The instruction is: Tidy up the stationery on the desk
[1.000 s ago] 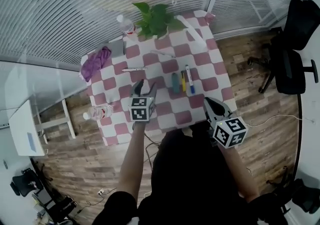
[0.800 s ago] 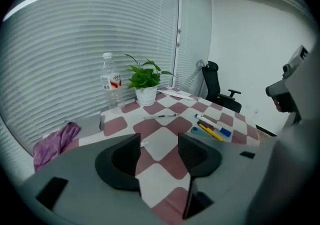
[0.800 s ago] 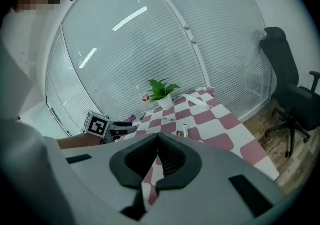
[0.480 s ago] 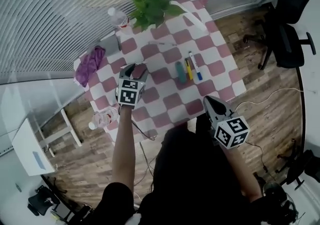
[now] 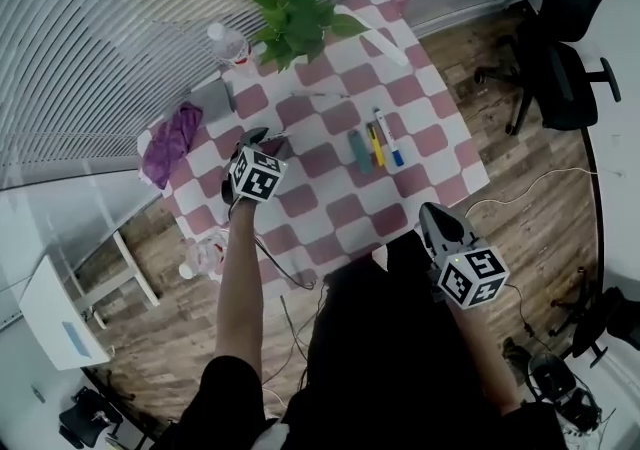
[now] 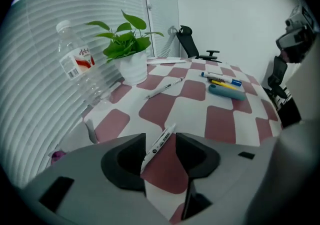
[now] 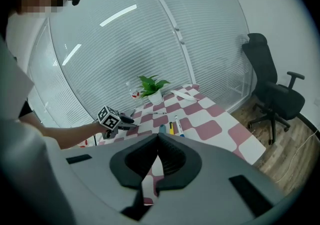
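- Left gripper (image 6: 161, 141): jaws wide apart, have just been closing a little; white pen (image 6: 156, 148) lies between them on the checked table (image 5: 430, 138), not clamped.
- That pen sits at the table's 9 o'clock side in the head view.
- Teal marker (image 5: 357, 150), yellow marker (image 5: 374, 145) and blue-capped marker (image 5: 388, 138) lie side by side mid-table, at 3 o'clock from the left gripper.
- Right gripper (image 7: 158, 136): jaws together, empty, over the table's 5 o'clock edge.

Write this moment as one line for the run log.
left gripper: open, jaws just been closing, white pen on desk between them | right gripper: shut, empty
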Motion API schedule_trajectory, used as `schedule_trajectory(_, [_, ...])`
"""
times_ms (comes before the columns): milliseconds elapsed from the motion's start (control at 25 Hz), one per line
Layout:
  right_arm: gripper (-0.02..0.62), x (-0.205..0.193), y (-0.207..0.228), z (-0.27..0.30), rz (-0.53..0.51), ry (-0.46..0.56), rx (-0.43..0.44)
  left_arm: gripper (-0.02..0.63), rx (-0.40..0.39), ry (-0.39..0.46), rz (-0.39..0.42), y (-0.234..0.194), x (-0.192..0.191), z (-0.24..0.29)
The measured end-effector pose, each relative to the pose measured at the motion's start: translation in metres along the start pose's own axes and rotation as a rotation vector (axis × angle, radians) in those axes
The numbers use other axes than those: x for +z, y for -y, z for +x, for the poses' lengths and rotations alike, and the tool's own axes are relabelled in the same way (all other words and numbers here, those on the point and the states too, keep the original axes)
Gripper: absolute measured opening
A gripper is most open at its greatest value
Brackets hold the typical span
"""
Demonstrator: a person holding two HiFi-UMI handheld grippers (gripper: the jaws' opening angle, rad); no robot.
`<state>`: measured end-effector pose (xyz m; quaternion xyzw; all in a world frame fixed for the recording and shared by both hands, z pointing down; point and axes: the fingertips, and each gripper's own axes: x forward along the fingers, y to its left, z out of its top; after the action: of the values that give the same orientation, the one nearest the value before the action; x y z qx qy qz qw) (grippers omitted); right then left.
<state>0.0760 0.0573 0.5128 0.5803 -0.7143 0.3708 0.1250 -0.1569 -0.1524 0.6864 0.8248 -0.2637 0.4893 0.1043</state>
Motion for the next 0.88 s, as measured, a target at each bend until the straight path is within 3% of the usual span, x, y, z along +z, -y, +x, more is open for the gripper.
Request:
schedule_trajectory(400, [0.021, -0.0012, -0.002, 0.0034, 0.003, -0.011, -0.008, 0.187, -0.08, 0.018, -0.06, -0.0016, -0.0053, 0.0063])
schedule_trajectory(880, [0.021, -0.0007, -0.0012, 0.0056, 0.003, -0.017, 0.013, 0.131, -0.055, -0.035, -0.027, 0.0034, -0.008, 0.0051])
